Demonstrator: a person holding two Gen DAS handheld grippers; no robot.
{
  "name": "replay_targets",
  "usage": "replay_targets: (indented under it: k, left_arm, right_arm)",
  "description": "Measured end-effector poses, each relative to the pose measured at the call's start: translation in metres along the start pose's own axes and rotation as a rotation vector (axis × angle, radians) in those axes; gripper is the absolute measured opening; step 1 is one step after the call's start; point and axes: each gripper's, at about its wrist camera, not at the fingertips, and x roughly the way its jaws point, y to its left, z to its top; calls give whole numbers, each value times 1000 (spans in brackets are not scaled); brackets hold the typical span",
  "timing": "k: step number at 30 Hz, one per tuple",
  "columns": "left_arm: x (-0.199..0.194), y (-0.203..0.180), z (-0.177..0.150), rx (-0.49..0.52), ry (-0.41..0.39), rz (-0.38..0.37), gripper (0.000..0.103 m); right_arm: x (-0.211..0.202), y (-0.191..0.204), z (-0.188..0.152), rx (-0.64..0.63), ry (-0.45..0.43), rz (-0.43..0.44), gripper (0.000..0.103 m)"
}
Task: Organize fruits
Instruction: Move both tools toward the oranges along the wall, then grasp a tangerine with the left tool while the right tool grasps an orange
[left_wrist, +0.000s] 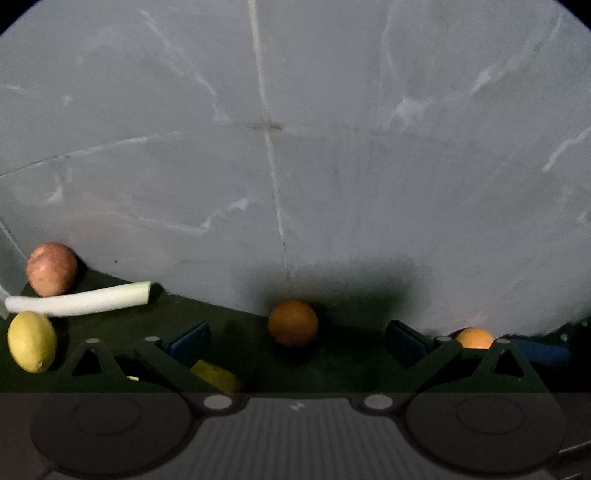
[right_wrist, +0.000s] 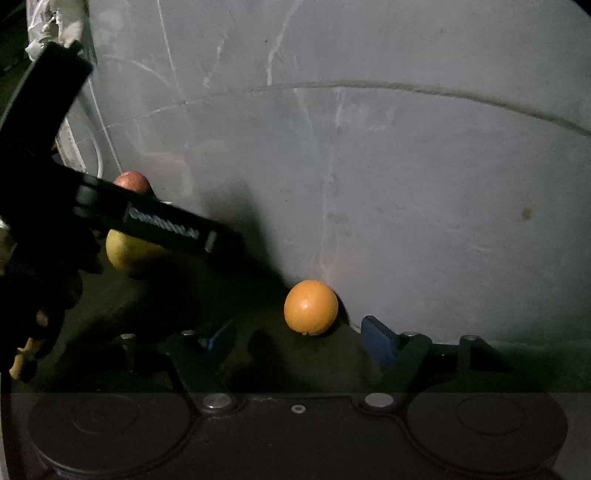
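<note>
the left gripper (left_wrist: 295, 341), jaws apart and empty, is hovering over an orange (left_wrist: 293, 323) lying on the dark tabletop (left_wrist: 240, 332) against the grey wall (left_wrist: 332, 147). the right gripper (right_wrist: 295, 339), jaws likewise apart, is facing a second orange (right_wrist: 311, 307) at its twelve o'clock. best practice: centring the fruit between the pads before closing gently.

A: What runs along the far side?
B: A grey marbled wall (left_wrist: 332, 166) with pale veins and thin seams.
A: And underneath?
B: A dark bench (left_wrist: 229, 325) meeting the wall. At its far left lies a white leek stalk (left_wrist: 79, 301), laid flat, nearly level.
</note>
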Motion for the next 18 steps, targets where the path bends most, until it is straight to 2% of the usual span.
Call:
replay_targets:
  k: [6, 11, 18]
  left_arm:
    - [11, 3, -2, -1, 15, -24, 95]
    - [17, 5, -3, -21, 23, -51, 84]
    - [25, 0, -4, 5, 34, -38, 75]
  right_arm:
    - [10, 5, 0, -1, -12, -8, 67]
    - [16, 7, -3, -2, -26, -16, 59]
    - [14, 10, -5, 10, -42, -44, 46]
